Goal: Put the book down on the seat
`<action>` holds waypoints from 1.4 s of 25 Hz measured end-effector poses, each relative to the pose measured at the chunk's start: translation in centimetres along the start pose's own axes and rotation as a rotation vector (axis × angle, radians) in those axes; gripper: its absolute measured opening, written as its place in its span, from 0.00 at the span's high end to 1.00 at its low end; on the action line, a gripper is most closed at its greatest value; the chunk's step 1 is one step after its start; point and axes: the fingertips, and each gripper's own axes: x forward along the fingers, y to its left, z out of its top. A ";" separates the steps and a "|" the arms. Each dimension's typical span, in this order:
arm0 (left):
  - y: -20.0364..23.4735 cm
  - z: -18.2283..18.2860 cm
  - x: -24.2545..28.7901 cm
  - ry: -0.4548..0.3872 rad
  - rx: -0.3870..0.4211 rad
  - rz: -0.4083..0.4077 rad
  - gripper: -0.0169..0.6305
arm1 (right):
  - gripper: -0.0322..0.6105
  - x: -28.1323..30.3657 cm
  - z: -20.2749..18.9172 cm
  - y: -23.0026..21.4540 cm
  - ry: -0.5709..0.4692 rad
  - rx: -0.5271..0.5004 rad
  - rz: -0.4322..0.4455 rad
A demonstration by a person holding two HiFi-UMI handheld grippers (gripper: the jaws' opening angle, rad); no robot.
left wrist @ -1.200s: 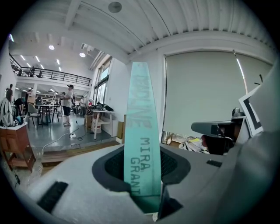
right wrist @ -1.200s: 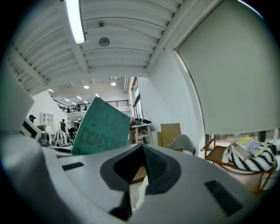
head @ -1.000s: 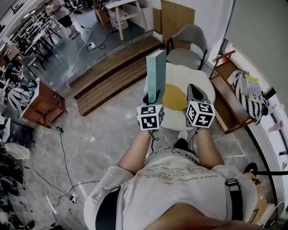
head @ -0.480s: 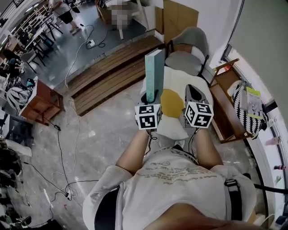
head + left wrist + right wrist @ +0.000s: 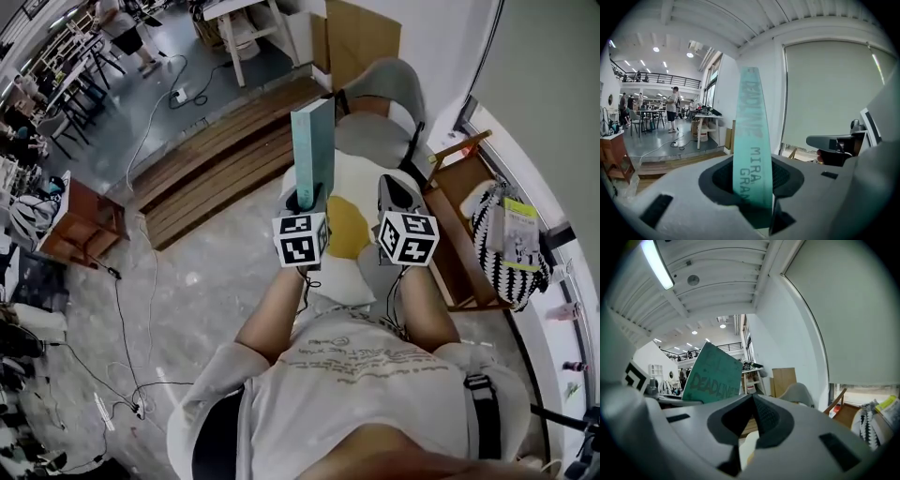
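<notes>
Book (image 5: 314,150) stands upright over the seat's (image 5: 364,173) left edge, spine toward you, its bottom pinched in your left gripper's (image 5: 305,199) jaws. Your right gripper's (image 5: 396,186) jaws are pressed together, empty, above the seat. Chair (image 5: 380,103) stands just beyond, shelf (image 5: 459,234) and bag (image 5: 497,248) to the right.

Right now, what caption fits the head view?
A tall teal book stands upright in the left gripper, before a cream seat.

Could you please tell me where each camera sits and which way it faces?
Head view: on the person's head, steeply down at both arms, left gripper, right gripper, cream round seat.
Left gripper view: along jaws clamping upright teal rectangular book.
Right gripper view: along shut empty jaws, towards grey chair.
Shared: all show the book.
</notes>
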 end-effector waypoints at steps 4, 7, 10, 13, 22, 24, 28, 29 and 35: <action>-1.4 0.2 2.4 0.012 0.013 0.002 0.73 | 0.91 1.6 0.2 -2.2 0.002 0.019 0.017; -1.6 0.2 3.3 0.020 0.016 0.010 0.73 | 0.91 2.7 0.0 -2.7 0.012 0.023 0.032; -1.2 -0.2 4.3 0.035 0.009 0.015 0.73 | 0.91 3.7 -0.2 -2.7 0.021 0.018 0.047; -1.1 -0.6 5.6 0.050 -0.006 0.020 0.73 | 0.91 4.3 -0.4 -3.3 0.034 0.015 0.052; -0.7 -0.9 7.5 0.063 -0.004 0.015 0.73 | 0.91 6.4 -0.9 -3.9 0.067 0.011 0.045; -0.4 -1.0 7.8 0.073 -0.005 0.011 0.73 | 0.91 6.6 -1.0 -3.9 0.072 0.010 0.041; -0.2 -0.6 9.1 0.076 0.007 -0.012 0.73 | 0.91 7.3 -0.7 -4.6 0.066 0.014 0.011; -0.2 -0.5 9.5 0.076 0.010 -0.020 0.73 | 0.91 7.4 -0.6 -4.8 0.064 0.016 0.002; -0.2 -0.3 11.6 0.091 0.039 -0.075 0.73 | 0.91 8.4 -0.4 -6.1 0.057 0.029 -0.062</action>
